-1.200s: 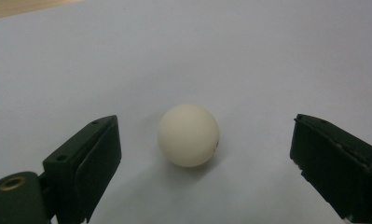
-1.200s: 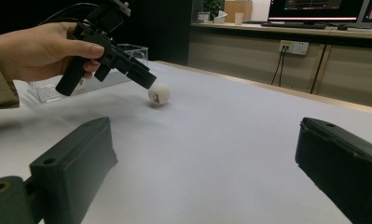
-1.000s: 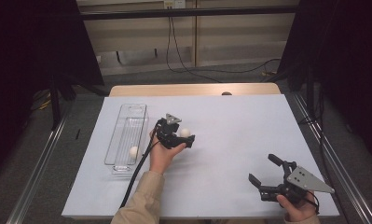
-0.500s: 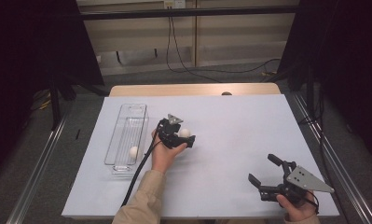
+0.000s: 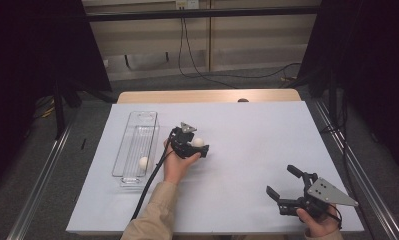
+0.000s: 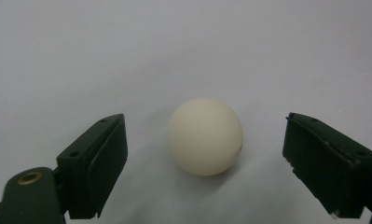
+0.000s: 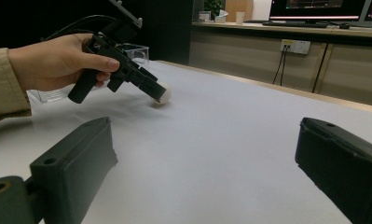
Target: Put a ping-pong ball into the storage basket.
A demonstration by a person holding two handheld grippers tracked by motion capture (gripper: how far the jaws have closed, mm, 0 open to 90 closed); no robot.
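Observation:
A cream ball [image 6: 205, 136] rests on the white table sheet [image 5: 247, 130] near its middle. My left gripper [image 5: 199, 146] points down at it with one jaw on each side. Its jaws have just been closing, but gaps remain on both sides of the ball [image 5: 198, 142] and the pads do not touch it. In the right gripper view the left gripper [image 7: 151, 88] tilts down over the ball [image 7: 163, 94]. My right gripper [image 5: 282, 181] hovers open and empty near the front right of the sheet.
A clear, long plastic tray [image 5: 118, 155] lies left of the left hand, with a second cream ball [image 5: 144, 162] near its front end. A black cable [image 5: 149, 185] trails from the left gripper along the sleeve. The wooden table edge [image 5: 212, 95] runs behind the sheet.
The left gripper has shifted only slightly at the ball. The right gripper has stayed still.

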